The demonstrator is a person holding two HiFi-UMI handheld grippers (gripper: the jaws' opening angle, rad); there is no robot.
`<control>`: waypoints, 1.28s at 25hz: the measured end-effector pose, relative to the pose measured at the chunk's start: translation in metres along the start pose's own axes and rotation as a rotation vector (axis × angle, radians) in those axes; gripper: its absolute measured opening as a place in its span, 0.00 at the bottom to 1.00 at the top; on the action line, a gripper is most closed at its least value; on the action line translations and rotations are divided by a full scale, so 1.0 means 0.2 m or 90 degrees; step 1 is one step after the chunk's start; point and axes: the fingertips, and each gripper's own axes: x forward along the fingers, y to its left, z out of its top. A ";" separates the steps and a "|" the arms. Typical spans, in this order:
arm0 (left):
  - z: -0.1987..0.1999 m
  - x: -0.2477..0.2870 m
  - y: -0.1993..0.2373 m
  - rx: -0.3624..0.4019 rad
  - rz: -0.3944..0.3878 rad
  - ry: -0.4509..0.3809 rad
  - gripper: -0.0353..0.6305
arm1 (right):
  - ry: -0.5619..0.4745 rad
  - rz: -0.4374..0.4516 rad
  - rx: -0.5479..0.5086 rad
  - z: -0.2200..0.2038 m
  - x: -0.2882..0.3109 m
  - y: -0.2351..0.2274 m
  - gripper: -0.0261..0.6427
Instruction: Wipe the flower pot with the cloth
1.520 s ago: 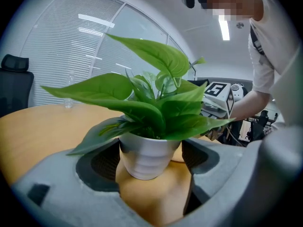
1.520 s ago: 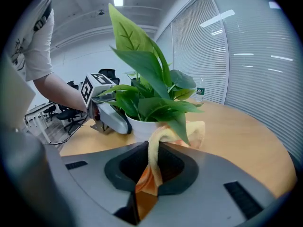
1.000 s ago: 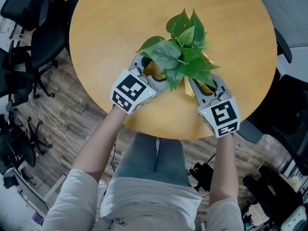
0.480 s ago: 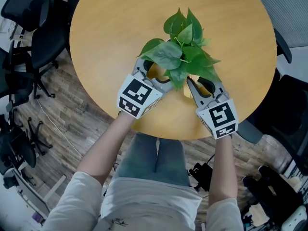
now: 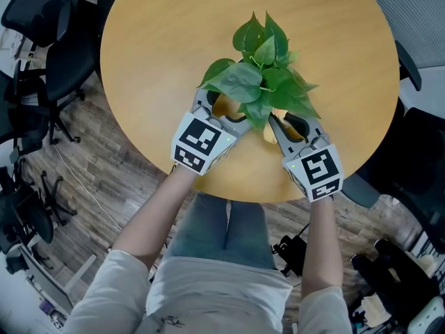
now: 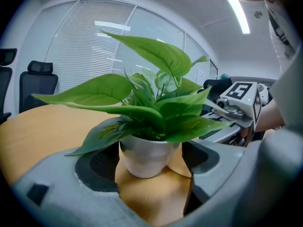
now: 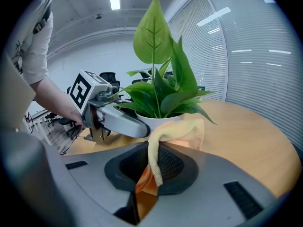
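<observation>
A leafy green plant (image 5: 268,82) stands in a white flower pot (image 6: 147,157) on the round wooden table (image 5: 174,40). In the head view the leaves hide the pot. My left gripper (image 5: 219,106) has its jaws spread wide on either side of the pot and holds it; the pot fills the gap in the left gripper view. My right gripper (image 5: 278,125) is shut on a yellow-orange cloth (image 7: 177,131). The cloth is pinched between the pads (image 7: 165,167) and drapes forward against the pot's near right side. A bit of it shows in the head view as the cloth (image 5: 268,132).
The table's near edge (image 5: 243,190) lies just under both grippers. Black office chairs (image 5: 49,54) stand on the wood floor to the left, and another chair (image 5: 417,152) is at the right. Blinds cover the windows (image 6: 85,41) beyond the table.
My left gripper has shifted right and turned a little, and the plant has turned and crept up-left with it. The right gripper edged slightly left, still holding the cloth.
</observation>
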 end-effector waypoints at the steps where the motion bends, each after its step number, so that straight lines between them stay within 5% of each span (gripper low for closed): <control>1: 0.00 0.00 0.00 0.000 -0.001 0.001 0.68 | -0.005 -0.002 0.009 0.00 -0.01 -0.01 0.11; 21: 0.07 -0.42 -0.20 -0.055 -0.003 0.030 0.66 | -0.027 -0.045 0.078 0.21 -0.45 0.12 0.11; 32: 0.34 -0.67 -0.44 -0.056 -0.013 0.002 0.37 | -0.083 -0.044 0.069 0.50 -0.70 0.28 0.11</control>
